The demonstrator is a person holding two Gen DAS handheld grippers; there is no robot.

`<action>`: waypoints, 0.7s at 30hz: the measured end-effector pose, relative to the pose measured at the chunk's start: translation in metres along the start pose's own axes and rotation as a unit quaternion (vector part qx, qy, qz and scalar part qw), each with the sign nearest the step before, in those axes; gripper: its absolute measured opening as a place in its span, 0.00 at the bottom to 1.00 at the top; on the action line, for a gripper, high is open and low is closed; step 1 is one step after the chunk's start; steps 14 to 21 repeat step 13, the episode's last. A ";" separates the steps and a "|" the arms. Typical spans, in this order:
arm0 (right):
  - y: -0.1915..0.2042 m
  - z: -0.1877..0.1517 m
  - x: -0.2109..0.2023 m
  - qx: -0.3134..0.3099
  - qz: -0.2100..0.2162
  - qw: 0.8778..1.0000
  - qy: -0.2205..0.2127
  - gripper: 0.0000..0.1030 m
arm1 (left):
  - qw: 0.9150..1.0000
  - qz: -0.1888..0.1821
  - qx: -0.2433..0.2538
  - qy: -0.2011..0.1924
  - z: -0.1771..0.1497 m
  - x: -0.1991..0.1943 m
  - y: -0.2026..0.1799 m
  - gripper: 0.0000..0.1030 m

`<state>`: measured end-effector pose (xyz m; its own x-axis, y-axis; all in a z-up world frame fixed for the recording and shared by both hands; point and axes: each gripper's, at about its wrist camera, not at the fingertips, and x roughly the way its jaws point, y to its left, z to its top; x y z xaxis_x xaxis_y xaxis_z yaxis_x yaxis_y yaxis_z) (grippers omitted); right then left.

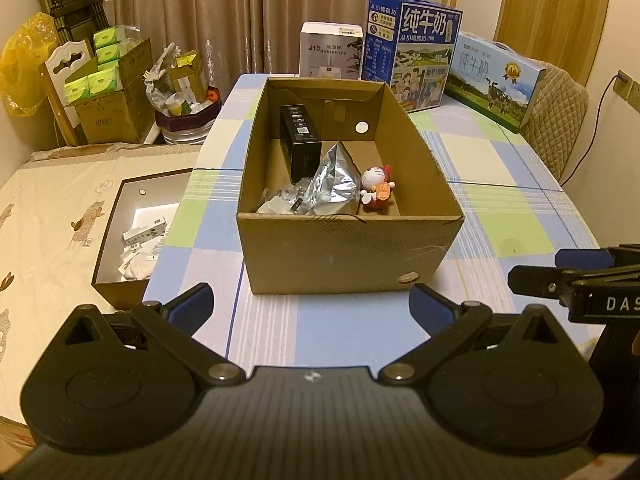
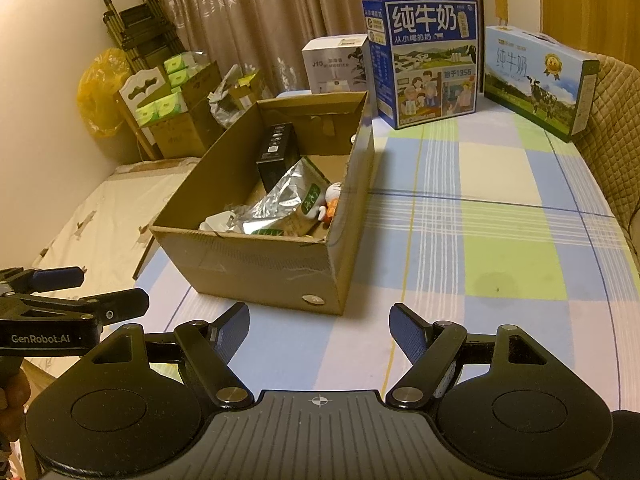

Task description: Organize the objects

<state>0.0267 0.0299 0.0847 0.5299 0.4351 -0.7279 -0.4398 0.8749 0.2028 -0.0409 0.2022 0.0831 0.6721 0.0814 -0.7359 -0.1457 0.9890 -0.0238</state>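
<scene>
Checked tabletop [image 1: 360, 332] carrying an open cardboard box [image 1: 348, 252] near its left edge. Inside the box: a black carton [image 1: 300, 140] upright at the back left, a silver foil pouch [image 1: 332, 184] in the middle, a small cat figurine [image 1: 378, 190] just right of the pouch. Left gripper [image 1: 312, 300] and right gripper [image 2: 318, 328] both hover in front of the box, fingers spread wide, holding nothing. Two milk cartons [image 2: 428, 60] and a humidifier box [image 2: 334, 64] stand along the far edge.

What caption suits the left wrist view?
Open left gripper faces a cardboard box holding a toy.
</scene>
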 end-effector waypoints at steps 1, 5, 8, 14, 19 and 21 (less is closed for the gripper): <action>0.000 0.000 0.000 0.000 0.000 1.000 0.000 0.72 | 1.000 0.000 0.000 0.000 0.000 0.000 0.000 0.99; 0.001 0.001 0.001 -0.001 0.000 1.000 0.001 0.72 | 1.000 -0.002 0.002 0.001 0.001 0.001 0.000 0.99; 0.001 0.001 0.001 -0.001 0.000 1.000 0.001 0.72 | 1.000 -0.003 0.001 0.002 0.001 0.001 0.000 0.99; 0.000 0.001 0.001 -0.002 -0.001 1.000 0.002 0.72 | 1.000 -0.001 0.007 -0.011 0.001 0.000 -0.002 0.99; 0.000 0.001 0.001 -0.002 -0.001 1.000 0.002 0.72 | 1.000 -0.001 0.007 -0.011 0.001 0.000 -0.002 0.99; 0.000 0.001 0.001 -0.002 -0.001 1.000 0.002 0.72 | 1.000 -0.001 0.007 -0.011 0.001 0.000 -0.002 0.99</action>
